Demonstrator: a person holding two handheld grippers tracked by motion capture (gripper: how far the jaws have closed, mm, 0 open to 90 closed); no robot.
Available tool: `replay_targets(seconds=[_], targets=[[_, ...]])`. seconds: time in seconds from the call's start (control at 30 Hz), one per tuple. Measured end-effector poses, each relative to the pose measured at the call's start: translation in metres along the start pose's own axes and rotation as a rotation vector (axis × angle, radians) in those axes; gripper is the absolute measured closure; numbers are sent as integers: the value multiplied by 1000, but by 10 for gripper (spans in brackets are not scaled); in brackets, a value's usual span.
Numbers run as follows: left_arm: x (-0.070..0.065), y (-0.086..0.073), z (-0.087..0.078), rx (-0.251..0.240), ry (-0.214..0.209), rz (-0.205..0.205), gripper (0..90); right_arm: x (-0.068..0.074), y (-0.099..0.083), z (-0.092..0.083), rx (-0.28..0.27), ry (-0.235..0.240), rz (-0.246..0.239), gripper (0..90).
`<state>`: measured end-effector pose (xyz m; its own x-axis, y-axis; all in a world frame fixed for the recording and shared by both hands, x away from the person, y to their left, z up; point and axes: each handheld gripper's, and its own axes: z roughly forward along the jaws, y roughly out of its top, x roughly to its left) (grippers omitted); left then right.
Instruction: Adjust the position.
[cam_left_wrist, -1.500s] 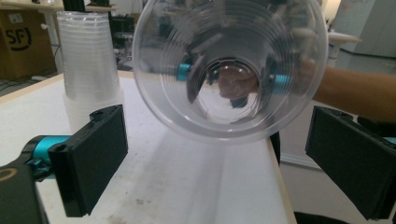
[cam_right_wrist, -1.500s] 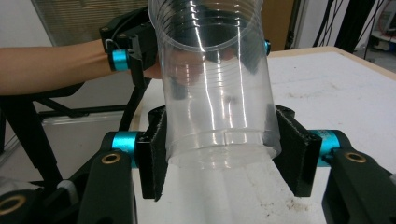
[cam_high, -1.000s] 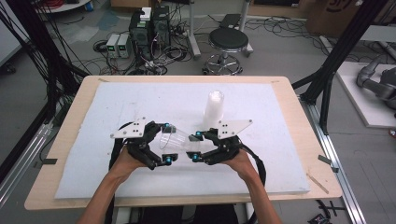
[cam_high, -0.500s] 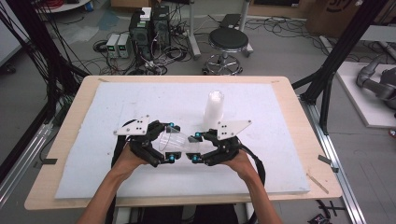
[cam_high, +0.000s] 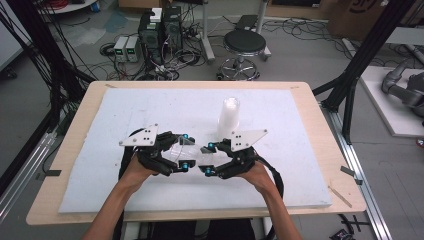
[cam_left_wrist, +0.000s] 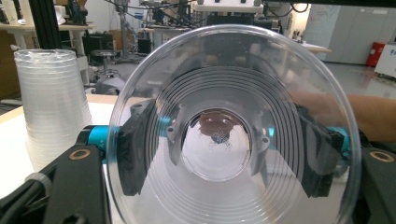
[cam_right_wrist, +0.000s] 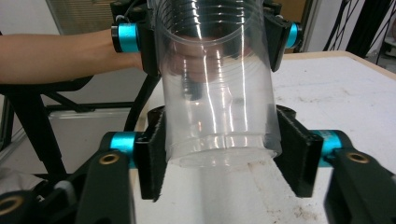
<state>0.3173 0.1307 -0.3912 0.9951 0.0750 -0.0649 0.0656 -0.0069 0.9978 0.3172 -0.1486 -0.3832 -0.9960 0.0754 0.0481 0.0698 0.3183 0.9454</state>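
Cables, grey boxes and a black stool (cam_high: 243, 45) are crowding the floor behind the desk (cam_high: 320, 120), whose top is carrying a white mat (cam_high: 150, 107). Above the mat's near half, a clear plastic cup (cam_high: 192, 152) is lying on its side in the air between the two grippers. The left gripper (cam_high: 186, 151) is clamping the cup near its wide rim, its jaws having just been closing on it. In the left gripper view the cup's mouth (cam_left_wrist: 233, 126) is facing the camera. The right gripper (cam_high: 208, 159) is sitting at the cup's narrow base; its jaws have just been opening, and in the right gripper view its pads (cam_right_wrist: 156, 154) are flanking the base (cam_right_wrist: 219, 149), whether touching I cannot tell. Beyond the right gripper a stack of clear cups (cam_high: 229, 117) is standing upright on the mat.
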Motion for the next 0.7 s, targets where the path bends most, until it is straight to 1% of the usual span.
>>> replay_targets(seconds=[0.03, 0.07, 0.1, 0.13, 0.17, 0.2, 0.23, 0.27, 0.3, 0.33, 0.43, 0.47, 0.5, 0.53, 0.57, 0.7], targets=[[0, 0, 0, 2, 4, 1, 311, 0, 0, 0, 0, 0, 0, 399], [0, 0, 0, 7, 10, 3, 311, 1, 1, 2, 0, -36, 15, 226], [0, 0, 0, 9, 11, 1, 311, 1, 1, 2, 0, -36, 15, 226], [0, 0, -1, 11, 13, 2, 311, 4, 1, 4, 26, -67, 22, 160], [0, 0, -1, 14, 14, 4, 311, 4, 1, 4, 26, -67, 22, 160], [0, 0, -1, 18, 16, 6, 312, 7, 1, 4, 51, -73, 17, 160], [0, 0, -2, 24, 18, 9, 312, 7, 1, 4, 51, -73, 17, 160], [0, 0, -2, 32, 25, 11, 312, 10, 0, 4, 67, -94, 5, 159], [0, 0, -2, 40, 30, 13, 312, 10, 0, 4, 67, -94, 5, 159], [2, 1, -3, 66, 39, 16, 312, 12, 0, 3, 71, -103, 7, 159], [8, 6, -4, 167, 79, 22, 313, 13, -6, -3, 94, -171, 17, 159], [11, 9, -4, 202, 86, 23, 313, 13, -12, -10, 105, -215, 44, 159], [12, 11, -4, 226, 93, 17, 313, 13, -12, -10, 105, -215, 44, 159], [17, 14, -4, 274, 100, 20, 313, 13, -19, -18, 114, -257, 73, 159], [20, 17, -4, 308, 108, 19, 313, 13, -19, -18, 114, -257, 73, 159], [34, 25, -6, 450, 138, 36, 313, 13, -33, -34, 124, -354, 112, 159]])
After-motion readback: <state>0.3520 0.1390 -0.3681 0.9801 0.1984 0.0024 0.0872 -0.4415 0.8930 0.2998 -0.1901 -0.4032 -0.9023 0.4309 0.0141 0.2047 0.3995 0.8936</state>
